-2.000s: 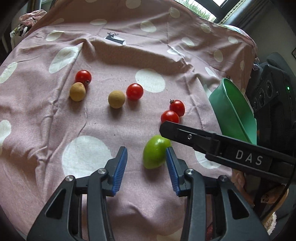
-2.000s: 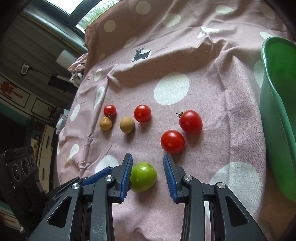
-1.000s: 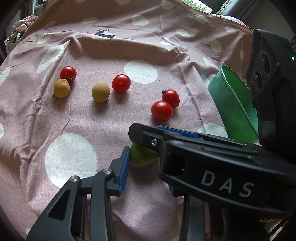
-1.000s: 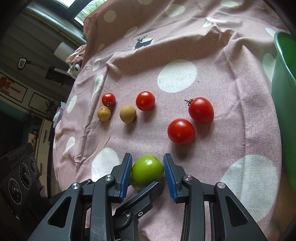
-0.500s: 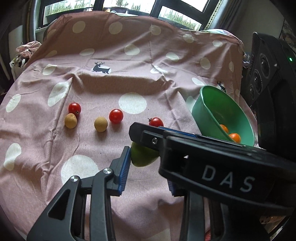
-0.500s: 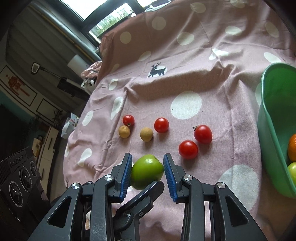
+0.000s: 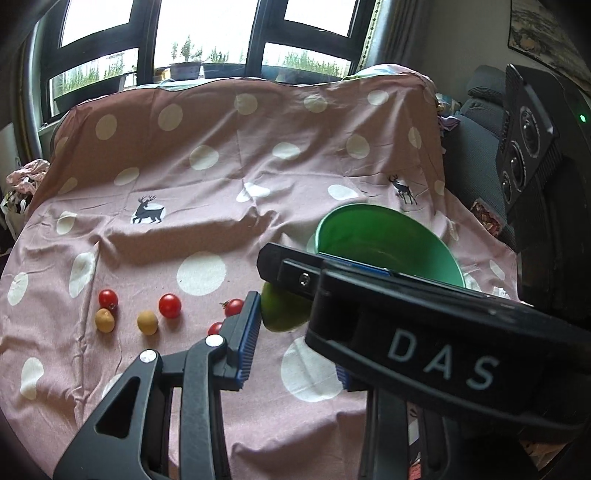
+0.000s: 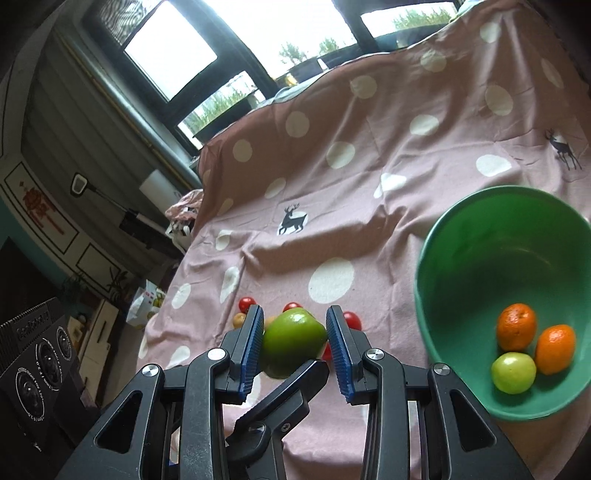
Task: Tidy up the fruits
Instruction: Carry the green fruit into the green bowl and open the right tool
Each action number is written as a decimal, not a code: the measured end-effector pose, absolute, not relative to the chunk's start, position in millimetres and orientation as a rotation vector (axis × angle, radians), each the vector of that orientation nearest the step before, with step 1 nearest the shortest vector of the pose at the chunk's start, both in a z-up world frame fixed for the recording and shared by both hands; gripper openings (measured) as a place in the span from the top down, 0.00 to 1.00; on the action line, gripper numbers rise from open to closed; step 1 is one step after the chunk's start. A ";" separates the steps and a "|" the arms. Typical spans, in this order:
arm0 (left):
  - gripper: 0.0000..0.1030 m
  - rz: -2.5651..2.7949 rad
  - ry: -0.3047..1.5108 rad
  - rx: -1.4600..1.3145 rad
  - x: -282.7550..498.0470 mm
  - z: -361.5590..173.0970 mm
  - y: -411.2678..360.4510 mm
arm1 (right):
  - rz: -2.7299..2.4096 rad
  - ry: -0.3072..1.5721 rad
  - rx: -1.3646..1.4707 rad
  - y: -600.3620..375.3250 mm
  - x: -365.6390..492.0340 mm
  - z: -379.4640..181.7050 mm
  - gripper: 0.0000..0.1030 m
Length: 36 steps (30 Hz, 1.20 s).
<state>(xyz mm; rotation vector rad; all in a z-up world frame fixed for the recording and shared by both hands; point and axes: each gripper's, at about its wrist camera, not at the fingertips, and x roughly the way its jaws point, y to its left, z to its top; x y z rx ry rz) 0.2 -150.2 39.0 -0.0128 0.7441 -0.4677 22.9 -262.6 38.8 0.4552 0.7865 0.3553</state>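
Both my grippers clamp one green fruit [image 8: 293,341]: right gripper [image 8: 293,343] has its blue pads pressed on either side of it, and left gripper [image 7: 284,314] touches it with its near pad, far finger hidden behind the right tool's black body lettered DAS. Fruit is held clear above the pink spotted cloth [image 7: 207,177], beside the green bowl [image 8: 436,258]. Bowl tilts toward me; inside lie two oranges [image 8: 517,326], touching, and a pale green fruit [image 8: 513,372] against them. On the cloth past the pads: small red tomatoes [image 7: 170,305] and two tan round fruits [image 7: 147,322], partly blocked in the right wrist view by the held fruit. Windows [image 7: 207,33] behind the draped cloth; black speaker-like box [image 8: 40,350] at lower left
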 end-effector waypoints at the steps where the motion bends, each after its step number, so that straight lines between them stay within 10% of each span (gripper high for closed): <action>1: 0.66 -0.481 0.739 -0.008 1.1 40.6 -156.6 | 0.342 0.775 0.466 -269.6 21.9 40.0 0.62; 36: 0.66 -0.804 0.863 -0.006 41.0 2.1 -271.1 | -0.012 0.802 0.677 -387.4 18.6 1.5 0.62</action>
